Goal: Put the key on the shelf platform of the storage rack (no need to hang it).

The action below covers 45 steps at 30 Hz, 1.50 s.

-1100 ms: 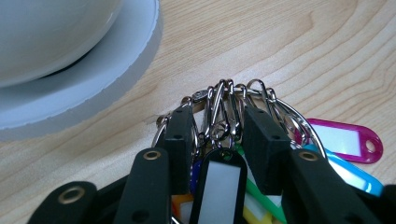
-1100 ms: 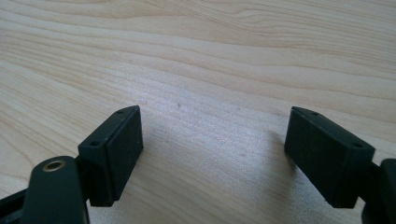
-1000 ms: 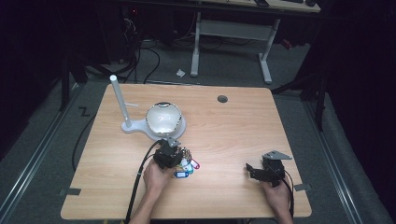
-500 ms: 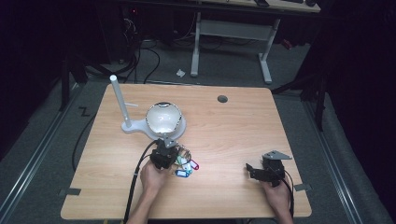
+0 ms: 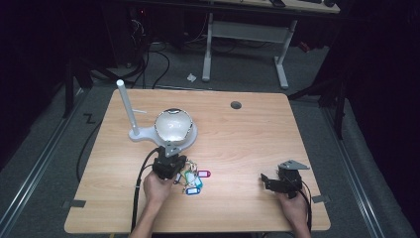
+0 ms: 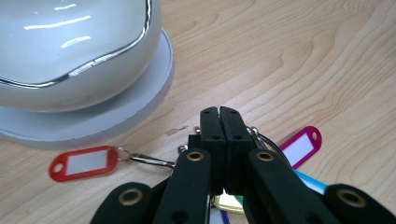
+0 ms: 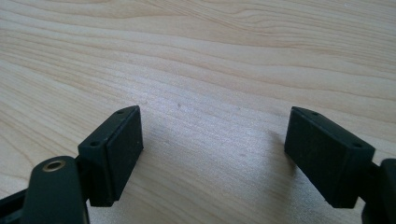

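The left gripper [image 6: 219, 114] has its jaws pressed together over the bunch of key tags [image 5: 192, 179], near the white stand [image 5: 141, 134]. Whether it pinches a ring, I cannot tell. The bunch may slip. The right gripper [image 7: 212, 154] rests wide apart, empty.

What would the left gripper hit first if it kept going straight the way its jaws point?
Probably the white round base under the glossy white dome; the left gripper points roughly there over bare wooden table, though the line may pass just beside it.
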Each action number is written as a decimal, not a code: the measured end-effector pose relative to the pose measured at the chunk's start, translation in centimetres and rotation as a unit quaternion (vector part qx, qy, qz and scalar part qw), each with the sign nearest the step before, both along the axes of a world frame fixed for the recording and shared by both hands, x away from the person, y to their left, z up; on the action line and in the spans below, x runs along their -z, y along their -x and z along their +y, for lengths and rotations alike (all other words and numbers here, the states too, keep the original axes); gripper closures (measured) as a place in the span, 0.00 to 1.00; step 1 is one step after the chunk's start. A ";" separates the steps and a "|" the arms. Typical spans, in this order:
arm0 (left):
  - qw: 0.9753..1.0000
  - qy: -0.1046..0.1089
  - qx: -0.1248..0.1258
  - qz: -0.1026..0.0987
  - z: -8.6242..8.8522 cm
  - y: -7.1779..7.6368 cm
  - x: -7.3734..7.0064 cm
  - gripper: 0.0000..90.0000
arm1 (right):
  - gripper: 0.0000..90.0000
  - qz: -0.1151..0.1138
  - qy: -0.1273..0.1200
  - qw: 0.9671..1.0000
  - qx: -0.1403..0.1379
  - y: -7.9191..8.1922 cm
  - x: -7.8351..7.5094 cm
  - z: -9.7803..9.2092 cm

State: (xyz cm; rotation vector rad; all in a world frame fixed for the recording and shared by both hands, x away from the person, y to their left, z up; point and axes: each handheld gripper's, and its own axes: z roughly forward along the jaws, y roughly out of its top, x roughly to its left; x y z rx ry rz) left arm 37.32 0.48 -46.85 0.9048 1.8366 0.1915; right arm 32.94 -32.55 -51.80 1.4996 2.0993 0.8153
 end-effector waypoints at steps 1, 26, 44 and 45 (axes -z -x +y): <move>1.000 0.000 0.000 0.000 0.0 0.0 0.0 1.00 | 0.22 0.000 0.000 1.000 0.000 0.0 0.0 0.0; 0.994 0.079 0.009 -0.074 4.3 1.7 -10.5 1.00 | 0.21 0.000 0.000 1.000 -0.001 0.0 0.0 0.0; 0.988 0.119 0.028 -0.090 6.1 1.0 -16.2 1.00 | 0.21 0.000 0.000 1.000 -0.001 0.0 0.0 0.0; 0.988 0.118 0.030 -0.093 6.1 1.0 -16.4 1.00 | 0.21 0.000 0.000 1.000 -0.001 0.0 0.0 0.0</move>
